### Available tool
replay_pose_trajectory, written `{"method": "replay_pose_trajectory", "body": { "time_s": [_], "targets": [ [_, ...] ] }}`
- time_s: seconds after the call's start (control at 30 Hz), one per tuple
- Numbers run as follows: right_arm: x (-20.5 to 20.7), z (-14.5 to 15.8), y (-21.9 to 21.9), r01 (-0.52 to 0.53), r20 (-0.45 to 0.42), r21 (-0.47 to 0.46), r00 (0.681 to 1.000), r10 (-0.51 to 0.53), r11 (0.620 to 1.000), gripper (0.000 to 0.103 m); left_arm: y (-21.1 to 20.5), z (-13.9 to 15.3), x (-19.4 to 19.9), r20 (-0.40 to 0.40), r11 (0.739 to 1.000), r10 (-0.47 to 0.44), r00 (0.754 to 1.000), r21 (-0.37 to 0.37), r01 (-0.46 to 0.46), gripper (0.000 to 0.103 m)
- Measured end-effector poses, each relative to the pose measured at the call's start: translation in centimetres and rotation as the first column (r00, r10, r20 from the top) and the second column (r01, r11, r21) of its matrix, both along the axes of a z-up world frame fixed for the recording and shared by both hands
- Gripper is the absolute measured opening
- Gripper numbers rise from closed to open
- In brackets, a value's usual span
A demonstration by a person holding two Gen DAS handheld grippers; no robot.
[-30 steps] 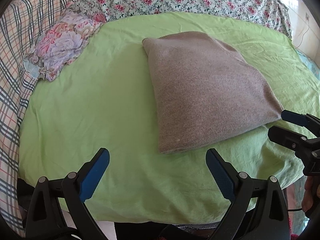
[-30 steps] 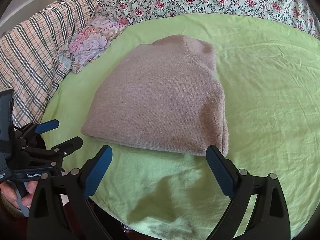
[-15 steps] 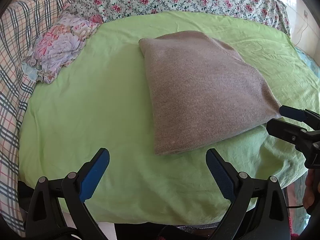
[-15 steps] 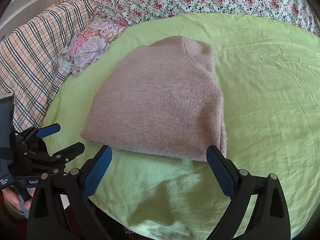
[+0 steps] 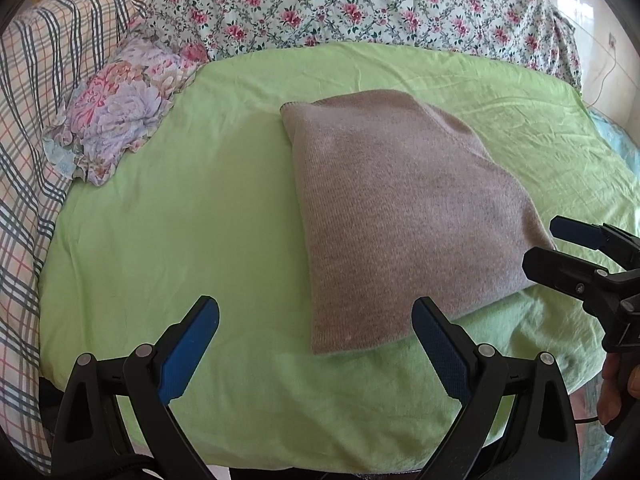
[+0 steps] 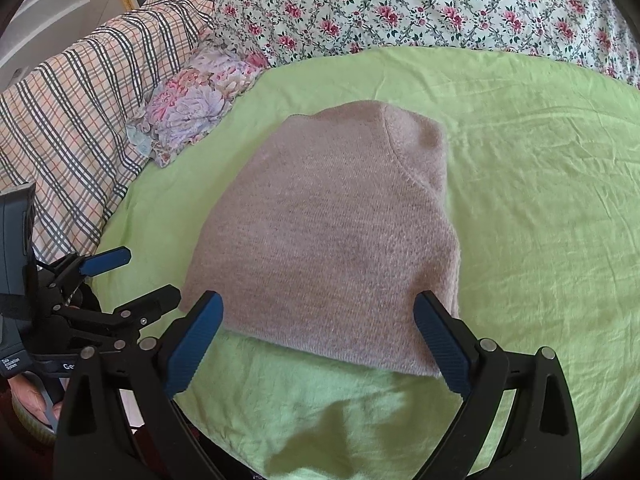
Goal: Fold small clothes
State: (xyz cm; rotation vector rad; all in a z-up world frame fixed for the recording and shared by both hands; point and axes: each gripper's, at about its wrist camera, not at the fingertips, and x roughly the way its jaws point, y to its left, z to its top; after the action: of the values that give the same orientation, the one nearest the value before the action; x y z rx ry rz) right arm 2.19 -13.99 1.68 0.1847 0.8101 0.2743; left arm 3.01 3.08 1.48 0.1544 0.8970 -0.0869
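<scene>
You are holding both grippers spread and empty | folded sweater (image 6: 332,236) is lying mid-frame on the green sheet (image 6: 540,208), long axis running away from you | right gripper (image 6: 316,336) is sitting nearer, at its near hem | left gripper (image 5: 314,340) is facing its lower-left corner.

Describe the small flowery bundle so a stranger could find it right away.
Start at the green sheet covering the bed. Go to its far left edge, where the plaid blanket begins. The crumpled floral cloth lies there, lilac and pink with big blooms, unlike the small-rose quilt behind.
</scene>
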Motion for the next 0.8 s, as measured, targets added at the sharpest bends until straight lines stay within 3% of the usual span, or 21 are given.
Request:
{"method": "replay_pose_trajectory", "body": {
  "time_s": [0.8],
  "targets": [
    [1.9, -0.1, -0.8, 0.017, -0.013, -0.012, 1.0, -0.017, 1.0, 0.097, -0.5, 0.1, 1.7, 0.001, 1.0, -0.004, 1.0, -0.007, 0.004, 0.098]
  ]
}}
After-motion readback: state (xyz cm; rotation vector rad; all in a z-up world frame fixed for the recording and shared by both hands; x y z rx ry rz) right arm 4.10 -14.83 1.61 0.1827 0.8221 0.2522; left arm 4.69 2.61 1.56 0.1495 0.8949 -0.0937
